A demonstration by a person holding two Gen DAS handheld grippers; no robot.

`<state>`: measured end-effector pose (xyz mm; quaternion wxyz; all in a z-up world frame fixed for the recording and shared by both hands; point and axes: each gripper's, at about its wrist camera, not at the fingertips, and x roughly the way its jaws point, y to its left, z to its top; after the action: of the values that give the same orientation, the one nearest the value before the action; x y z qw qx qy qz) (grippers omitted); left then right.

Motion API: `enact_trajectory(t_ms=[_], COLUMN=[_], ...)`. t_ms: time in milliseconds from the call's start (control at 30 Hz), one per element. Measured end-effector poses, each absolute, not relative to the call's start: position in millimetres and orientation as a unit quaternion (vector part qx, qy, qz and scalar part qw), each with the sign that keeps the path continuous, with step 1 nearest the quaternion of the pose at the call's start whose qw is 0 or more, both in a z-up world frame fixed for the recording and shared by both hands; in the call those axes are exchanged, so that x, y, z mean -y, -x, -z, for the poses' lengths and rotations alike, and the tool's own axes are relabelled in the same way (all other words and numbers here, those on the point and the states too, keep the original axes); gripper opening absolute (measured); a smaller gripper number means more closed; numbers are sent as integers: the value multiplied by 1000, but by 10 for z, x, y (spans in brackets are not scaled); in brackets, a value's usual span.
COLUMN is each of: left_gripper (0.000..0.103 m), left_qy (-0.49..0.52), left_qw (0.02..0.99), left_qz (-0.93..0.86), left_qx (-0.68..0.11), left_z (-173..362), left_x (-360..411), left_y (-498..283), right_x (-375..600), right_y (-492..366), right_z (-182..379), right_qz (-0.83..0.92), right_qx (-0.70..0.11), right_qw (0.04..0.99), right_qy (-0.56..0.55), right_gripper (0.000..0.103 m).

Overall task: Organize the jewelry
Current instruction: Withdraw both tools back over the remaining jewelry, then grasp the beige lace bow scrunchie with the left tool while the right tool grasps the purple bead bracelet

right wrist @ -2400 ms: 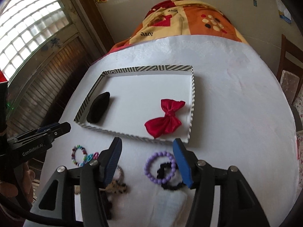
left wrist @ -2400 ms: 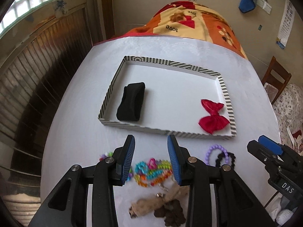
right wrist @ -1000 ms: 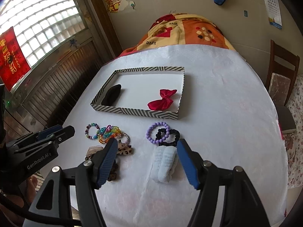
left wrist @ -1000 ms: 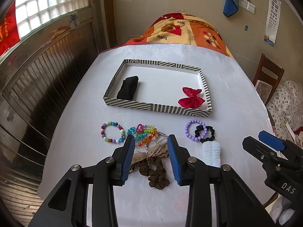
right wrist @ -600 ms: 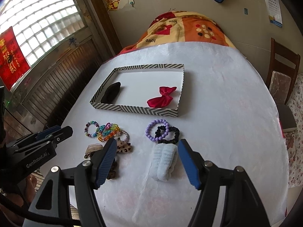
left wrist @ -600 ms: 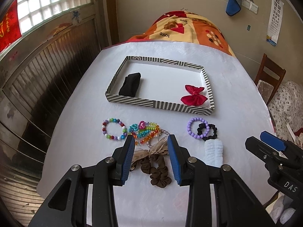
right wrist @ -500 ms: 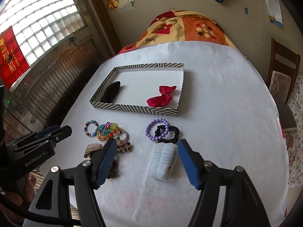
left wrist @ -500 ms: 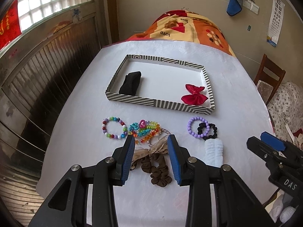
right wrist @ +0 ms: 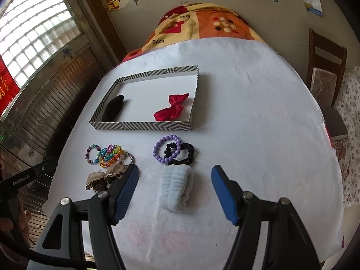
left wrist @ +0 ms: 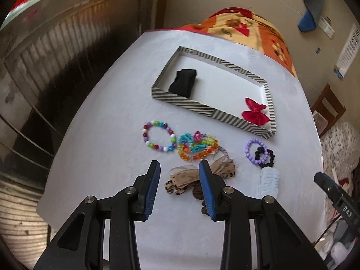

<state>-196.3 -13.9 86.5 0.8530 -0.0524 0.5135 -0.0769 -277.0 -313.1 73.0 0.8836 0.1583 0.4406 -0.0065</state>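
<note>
A striped tray point(left wrist: 193, 106) point(right wrist: 144, 126) holds a black hair band point(left wrist: 183, 83) point(right wrist: 113, 109) and a red bow point(left wrist: 255, 114) point(right wrist: 172, 107). In front of it lie a multicolour bead bracelet point(left wrist: 158, 139) point(right wrist: 91, 154), a pile of bright chain bracelets point(left wrist: 197, 146) point(right wrist: 110, 154), leopard and brown scrunchies point(left wrist: 189, 178) point(right wrist: 103, 176), a purple bead bracelet point(left wrist: 255, 150) point(right wrist: 166, 148), a black scrunchie point(left wrist: 266, 156) point(right wrist: 182, 154) and a pale blue scrunchie point(left wrist: 268, 181) point(right wrist: 176, 185). My left gripper point(left wrist: 179, 168) is open above the leopard scrunchie. My right gripper point(right wrist: 175, 175) is open above the pale blue scrunchie.
The table point(right wrist: 258, 123) has a white cloth, with an orange blanket point(right wrist: 202, 24) at its far end. A wooden chair point(right wrist: 326, 67) stands at the right. A slatted wall and window point(right wrist: 45, 85) run along the left.
Both grippers have moved down and closer to the table. The left view has swung left and tilted. The right gripper now hangs nearer over the pale blue scrunchie. Both stay open and empty.
</note>
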Motion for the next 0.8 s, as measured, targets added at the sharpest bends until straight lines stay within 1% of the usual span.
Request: enact_trajectory(t_ms=[200,467,800], left_gripper=[25,25,25], left_qy=[60,44,14], left_qw=[839,810,793], left_qz=[95,150,171], left_qx=[-532,-566,-584], left_z=[-767,-538,-297], left_x=[118,347,622], left_y=[1916,1887,1832], right_x=[3061,3017,3020], right_y=[2687,2559,2331], right_z=[-692,-586,-389], right_qz=[0,-4,-16], right_qx=[-446,-456,-471], right_qw=[881,875,870], right_qy=[-158,-160,-146], right_gripper=[70,70,70])
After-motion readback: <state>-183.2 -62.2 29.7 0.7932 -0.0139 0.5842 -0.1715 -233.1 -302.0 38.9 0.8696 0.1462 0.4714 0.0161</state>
